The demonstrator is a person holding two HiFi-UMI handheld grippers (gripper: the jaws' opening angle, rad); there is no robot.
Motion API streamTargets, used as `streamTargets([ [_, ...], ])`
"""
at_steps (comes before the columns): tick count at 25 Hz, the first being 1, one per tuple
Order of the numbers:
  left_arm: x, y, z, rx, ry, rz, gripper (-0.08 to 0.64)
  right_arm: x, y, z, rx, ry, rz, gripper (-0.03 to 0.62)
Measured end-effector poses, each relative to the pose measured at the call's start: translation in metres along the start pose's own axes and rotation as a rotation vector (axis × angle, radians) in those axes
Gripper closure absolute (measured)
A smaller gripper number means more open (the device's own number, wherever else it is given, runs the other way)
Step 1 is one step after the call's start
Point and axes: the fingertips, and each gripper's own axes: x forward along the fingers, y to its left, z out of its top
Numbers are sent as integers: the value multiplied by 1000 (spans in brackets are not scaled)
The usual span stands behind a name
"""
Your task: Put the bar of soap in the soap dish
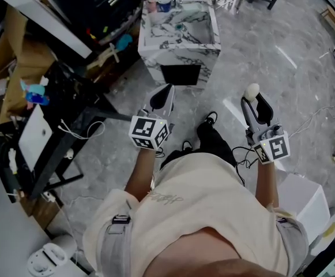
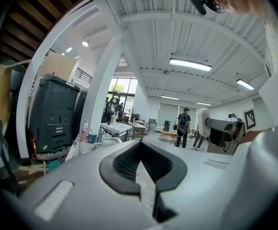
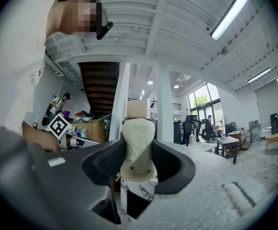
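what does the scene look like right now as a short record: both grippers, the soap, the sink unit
left gripper: jaws together, nothing between them
right gripper: closed on the cream rounded bar of soap
soap pose: upright between the pads, top end standing past the jaws
white marble-patterned sink unit: ahead of both grippers, apart from them
soap dish: cannot be made out from here
task state: soap held, not yet in a dish
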Motion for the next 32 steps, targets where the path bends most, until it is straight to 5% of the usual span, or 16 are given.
streamTargets([
  [12, 47, 39, -14, -45, 83, 55, 545, 58, -41, -39, 54, 50, 26, 410],
  [25, 181, 69, 17, 69, 170, -18, 545, 178, -126, -80, 75, 26, 89, 410],
  [32, 192, 86, 27, 73, 167, 20, 545, 220, -141, -95, 71, 39, 135, 410],
])
